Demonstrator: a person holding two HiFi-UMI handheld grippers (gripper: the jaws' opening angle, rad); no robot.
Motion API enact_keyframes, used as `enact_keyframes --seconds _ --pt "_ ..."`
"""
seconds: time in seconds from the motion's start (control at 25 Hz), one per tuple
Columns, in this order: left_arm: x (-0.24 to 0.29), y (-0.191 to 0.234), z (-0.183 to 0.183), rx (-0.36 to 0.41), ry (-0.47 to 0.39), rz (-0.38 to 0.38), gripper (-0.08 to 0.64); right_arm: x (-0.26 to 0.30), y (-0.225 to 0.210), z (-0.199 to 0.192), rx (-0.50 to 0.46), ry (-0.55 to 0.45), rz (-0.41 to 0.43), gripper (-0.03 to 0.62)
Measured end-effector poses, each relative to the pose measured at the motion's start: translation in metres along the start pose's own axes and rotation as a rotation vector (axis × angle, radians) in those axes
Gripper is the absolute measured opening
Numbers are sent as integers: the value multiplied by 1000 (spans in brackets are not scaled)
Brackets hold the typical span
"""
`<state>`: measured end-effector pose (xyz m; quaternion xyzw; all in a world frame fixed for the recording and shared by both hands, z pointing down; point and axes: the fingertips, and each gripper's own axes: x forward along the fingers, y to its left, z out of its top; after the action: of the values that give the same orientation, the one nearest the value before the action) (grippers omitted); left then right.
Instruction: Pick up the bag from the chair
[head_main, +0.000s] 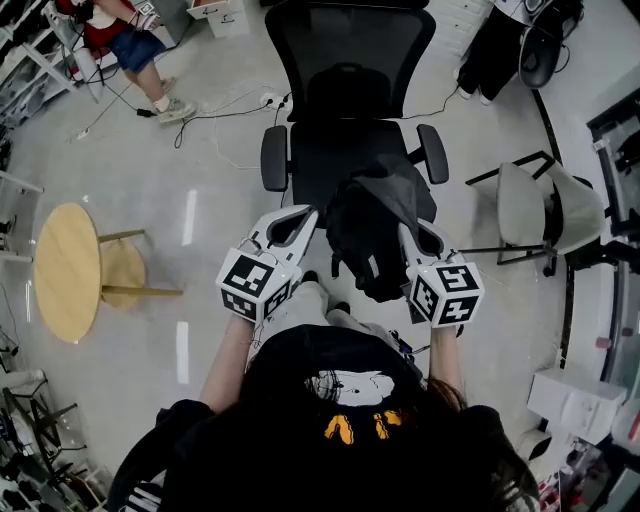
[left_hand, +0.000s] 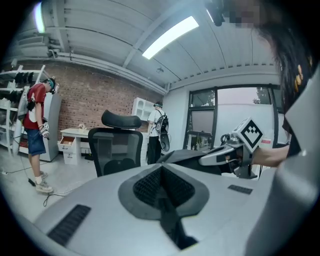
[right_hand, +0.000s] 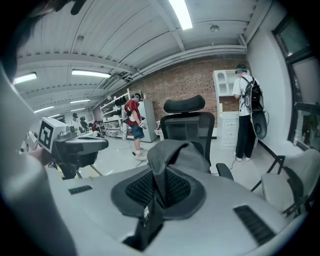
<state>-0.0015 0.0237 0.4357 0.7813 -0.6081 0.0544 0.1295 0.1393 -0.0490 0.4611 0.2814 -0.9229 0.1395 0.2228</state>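
A limp black fabric bag hangs before the mesh-backed chair, hiding its seat front. The left gripper clenches its dark strap; the right gripper clamps a grey fold.

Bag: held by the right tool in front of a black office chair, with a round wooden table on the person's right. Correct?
No: the head view shows the table on the person's left. The right tool does hold the bag in front of the black chair.
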Motion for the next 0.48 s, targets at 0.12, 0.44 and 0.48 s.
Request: enact_keyframes --seconds 0.12,0.44,0.48 --pt "-8 -13 -3 2 -9 28 5 -11 -2 -10 -21 3 17 21" --pt "-21 -45 -6 -3 -26 75 5 -37 -7 -30 -36 -3 50 21" --pt "-22 -48 -6 -3 -27 76 5 -39 -6 -31 -38 -2 53 21"
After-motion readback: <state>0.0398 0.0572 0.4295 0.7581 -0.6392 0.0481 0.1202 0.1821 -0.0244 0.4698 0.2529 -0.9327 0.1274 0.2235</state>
